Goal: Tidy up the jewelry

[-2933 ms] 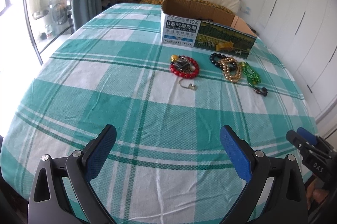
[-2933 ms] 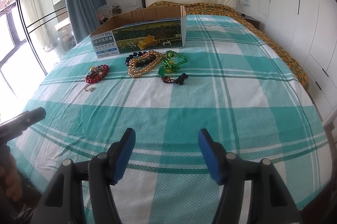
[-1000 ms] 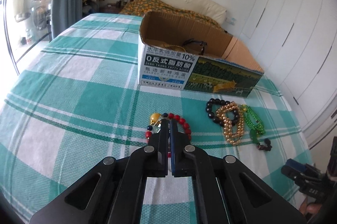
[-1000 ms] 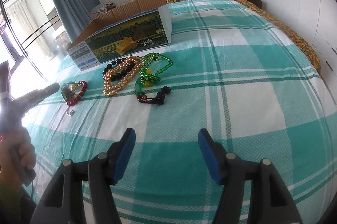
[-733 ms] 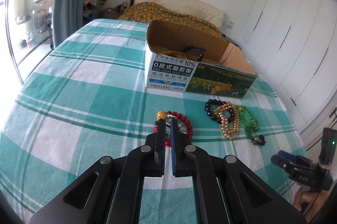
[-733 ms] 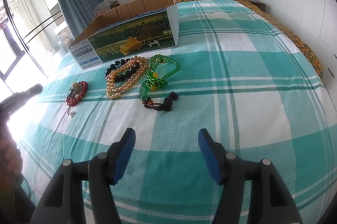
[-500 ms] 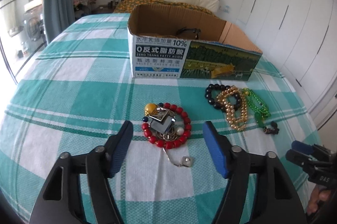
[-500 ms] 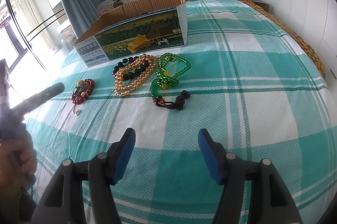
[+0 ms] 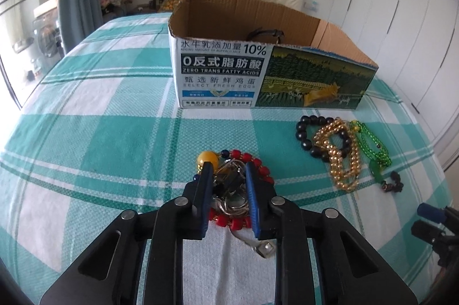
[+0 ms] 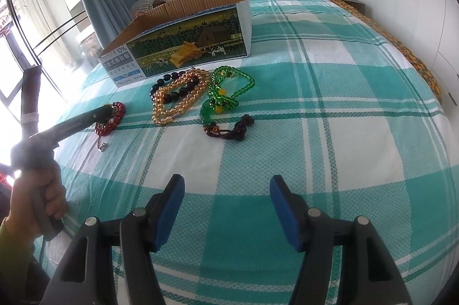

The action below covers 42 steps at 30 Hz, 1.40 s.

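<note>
Cardboard box (image 9: 258, 69) stands behind red bracelet (image 9: 259, 167), necklaces (image 9: 341, 158) beside.

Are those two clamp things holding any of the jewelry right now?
Left tool is closing on the tangle inside the red bracelet; grip not yet sure. Right tool holds nothing.

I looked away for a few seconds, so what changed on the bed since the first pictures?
The left hand-held gripper moved from the near edge to the red bead bracelet; its jaws are closing around the metal tangle inside it. The right hand-held gripper stays open. The necklaces and cardboard box lie unmoved.
</note>
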Each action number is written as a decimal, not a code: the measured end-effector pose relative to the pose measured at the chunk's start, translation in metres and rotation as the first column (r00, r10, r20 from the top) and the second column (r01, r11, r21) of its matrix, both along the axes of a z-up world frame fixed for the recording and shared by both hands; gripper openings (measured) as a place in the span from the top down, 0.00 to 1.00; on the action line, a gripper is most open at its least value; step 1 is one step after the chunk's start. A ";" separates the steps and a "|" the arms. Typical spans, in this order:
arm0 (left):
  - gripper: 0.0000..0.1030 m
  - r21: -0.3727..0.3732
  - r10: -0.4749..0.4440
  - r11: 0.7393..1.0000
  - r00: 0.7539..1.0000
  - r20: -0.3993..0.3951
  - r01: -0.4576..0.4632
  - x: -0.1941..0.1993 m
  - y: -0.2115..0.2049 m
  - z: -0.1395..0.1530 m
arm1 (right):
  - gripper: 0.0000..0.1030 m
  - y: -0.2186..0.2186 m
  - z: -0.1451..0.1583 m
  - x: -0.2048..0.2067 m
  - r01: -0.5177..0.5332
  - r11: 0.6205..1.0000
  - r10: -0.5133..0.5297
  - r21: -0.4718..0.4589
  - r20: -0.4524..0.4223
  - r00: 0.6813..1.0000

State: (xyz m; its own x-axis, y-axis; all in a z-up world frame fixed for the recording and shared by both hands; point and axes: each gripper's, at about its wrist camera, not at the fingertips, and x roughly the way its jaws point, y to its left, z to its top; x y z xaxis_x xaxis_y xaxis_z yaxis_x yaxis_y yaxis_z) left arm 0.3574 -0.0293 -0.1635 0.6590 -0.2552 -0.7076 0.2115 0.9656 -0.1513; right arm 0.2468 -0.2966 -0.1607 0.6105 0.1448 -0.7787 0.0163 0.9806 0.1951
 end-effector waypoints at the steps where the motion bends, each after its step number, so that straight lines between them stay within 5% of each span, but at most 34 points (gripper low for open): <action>1: 0.81 -0.023 0.005 1.000 1.000 0.014 -0.005 -0.003 0.004 0.006 | 0.39 -0.001 0.001 0.000 0.000 1.000 0.000 -0.002 0.003 1.000; 3: 0.82 -0.052 0.015 0.999 0.999 0.037 -0.013 -0.009 0.010 0.017 | 0.39 -0.002 0.000 0.001 -0.003 1.000 0.003 -0.008 0.001 1.000; 4: 0.92 -0.061 0.019 0.998 0.999 0.049 -0.016 -0.012 0.013 0.022 | 0.39 -0.003 0.000 0.003 -0.002 1.000 0.002 -0.011 -0.001 1.000; 20: 0.92 -0.237 0.096 0.968 0.994 0.056 -0.080 -0.097 0.092 0.056 | 0.39 -0.005 0.001 0.003 0.002 1.000 -0.002 -0.013 -0.005 1.000; 27: 0.90 -0.135 0.037 0.990 0.999 -0.030 -0.041 -0.101 0.085 0.029 | 0.39 0.002 0.003 -0.001 -0.021 0.999 0.021 -0.032 -0.002 1.000; 29: 0.71 -0.104 0.029 0.994 0.998 -0.052 -0.034 -0.102 0.079 0.020 | 0.39 0.001 0.002 0.000 -0.016 0.999 0.016 -0.037 -0.006 1.000; 31: 0.27 -0.090 0.049 0.994 0.998 -0.047 -0.053 -0.105 0.078 0.016 | 0.39 0.000 0.002 0.002 -0.019 0.998 0.018 -0.053 -0.006 1.000; 33: 0.14 -0.081 0.067 0.994 0.997 -0.037 -0.069 -0.109 0.079 0.015 | 0.38 0.001 0.002 0.005 -0.033 0.997 0.033 -0.074 -0.004 0.999; 42: 0.12 0.008 0.053 0.999 0.992 -0.117 -0.053 -0.102 0.081 -0.013 | 0.36 0.011 -0.013 0.042 -0.079 0.980 0.077 -0.183 -0.019 0.997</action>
